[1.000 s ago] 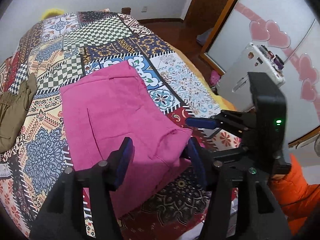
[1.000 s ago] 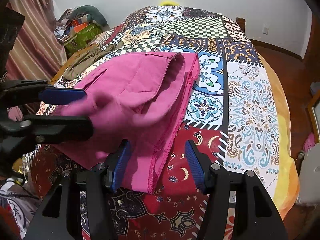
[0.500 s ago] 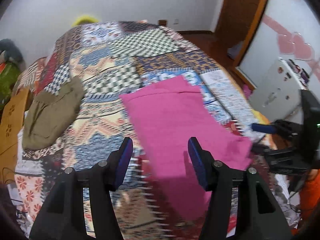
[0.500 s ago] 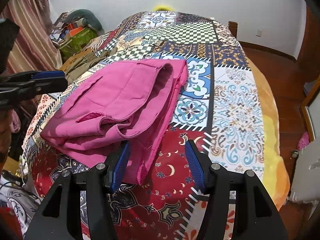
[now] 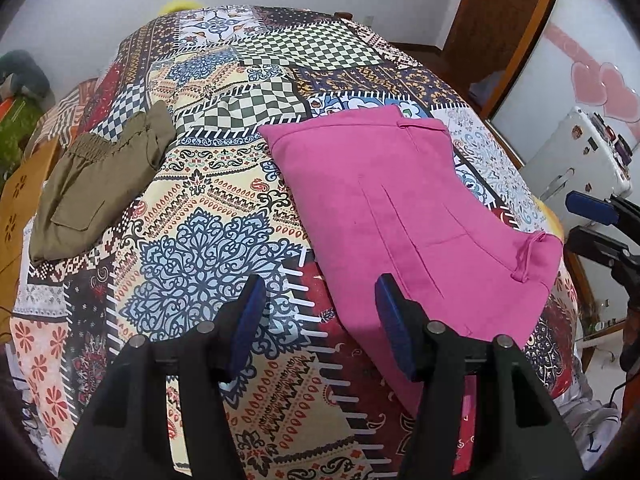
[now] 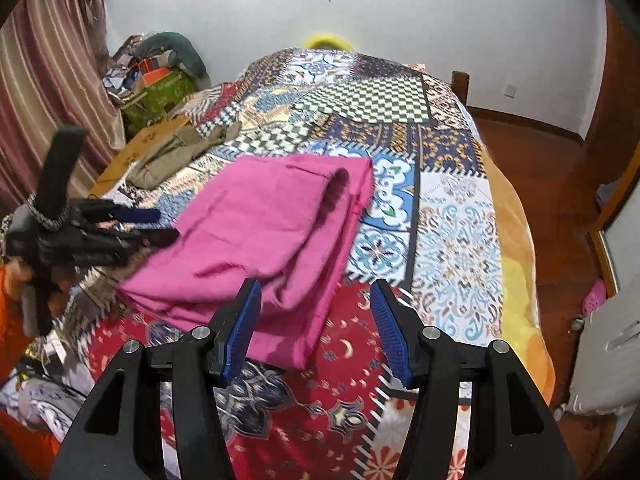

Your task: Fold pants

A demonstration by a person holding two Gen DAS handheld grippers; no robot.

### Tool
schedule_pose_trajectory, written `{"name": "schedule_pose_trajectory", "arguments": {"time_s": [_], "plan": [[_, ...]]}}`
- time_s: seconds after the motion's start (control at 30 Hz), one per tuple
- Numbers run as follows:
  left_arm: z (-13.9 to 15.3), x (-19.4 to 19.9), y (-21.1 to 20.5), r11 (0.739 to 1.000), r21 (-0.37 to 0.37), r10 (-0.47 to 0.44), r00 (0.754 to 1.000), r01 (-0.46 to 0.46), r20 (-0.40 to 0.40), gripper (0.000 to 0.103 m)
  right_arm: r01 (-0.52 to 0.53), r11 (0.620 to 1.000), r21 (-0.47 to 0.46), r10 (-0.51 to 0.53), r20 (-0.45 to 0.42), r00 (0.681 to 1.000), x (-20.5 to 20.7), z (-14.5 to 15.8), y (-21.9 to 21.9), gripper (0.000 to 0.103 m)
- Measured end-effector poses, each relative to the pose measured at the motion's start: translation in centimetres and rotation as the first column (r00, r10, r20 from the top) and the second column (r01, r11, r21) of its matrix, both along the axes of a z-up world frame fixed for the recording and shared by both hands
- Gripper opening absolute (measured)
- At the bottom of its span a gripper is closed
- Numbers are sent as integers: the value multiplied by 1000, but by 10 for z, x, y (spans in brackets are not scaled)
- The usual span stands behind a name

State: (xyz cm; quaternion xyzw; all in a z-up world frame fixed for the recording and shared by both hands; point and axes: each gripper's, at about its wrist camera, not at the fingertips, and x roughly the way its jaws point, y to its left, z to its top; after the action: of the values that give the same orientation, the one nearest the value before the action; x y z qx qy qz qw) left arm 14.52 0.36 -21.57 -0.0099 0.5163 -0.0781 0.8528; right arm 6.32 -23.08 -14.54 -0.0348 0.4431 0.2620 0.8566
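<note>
The bed (image 5: pixel 208 208), under a patchwork quilt without any readable writing, carries the folded pink pants (image 5: pixel 412 216) near its foot edge, with olive trousers (image 5: pixel 96 192) lying well apart toward the other side. The left claw (image 5: pixel 318 320) and the right claw (image 6: pixel 316 324) both gape wide, holding nothing, beside the pants.

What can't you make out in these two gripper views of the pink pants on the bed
- Pink pants: the near end in the left wrist view is hidden behind the left gripper.
- The layers underneath the fold are covered by the top layer in both views.
- Olive pants: small and flattened by the low angle in the right wrist view, so the fold is unreadable.
- Right gripper: open, but the near bedspread is blocked by it.
</note>
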Motion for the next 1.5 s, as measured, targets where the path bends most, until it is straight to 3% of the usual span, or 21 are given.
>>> {"name": "schedule_pose_trajectory", "arguments": {"time_s": [0.27, 0.43, 0.6, 0.9, 1.13, 1.33, 1.5], "plan": [[-4, -10, -1, 1000, -16, 1, 1000, -1, 6, 58, -71, 997, -20, 70, -32, 997, -5, -14, 31, 54], [-2, -7, -1, 1000, -21, -17, 1000, 17, -3, 57, -70, 997, -21, 67, -114, 991, -1, -39, 31, 54], [5, 4, 8, 999, -35, -21, 1000, 20, -12, 57, -69, 998, 3, 69, -128, 989, -3, -49, 26, 54], [18, 57, 12, 999, 35, -30, 999, 30, 13, 58, -94, 996, 9, 95, -119, 988, 1, -56, 22, 58], [14, 101, -2, 993, 82, -90, 996, 89, 14, 58, -56, 992, -110, 46, -96, 994, 28, -69, 7, 58], [2, 148, -8, 986, 115, -120, 993, 119, 4, 58, -19, 994, -110, 5, -125, 992, 56, -81, -8, 58], [-22, 188, -2, 988, 83, -126, 991, 129, -44, 58, -4, 996, -92, -8, -128, 992, 74, -87, -10, 58]]}}
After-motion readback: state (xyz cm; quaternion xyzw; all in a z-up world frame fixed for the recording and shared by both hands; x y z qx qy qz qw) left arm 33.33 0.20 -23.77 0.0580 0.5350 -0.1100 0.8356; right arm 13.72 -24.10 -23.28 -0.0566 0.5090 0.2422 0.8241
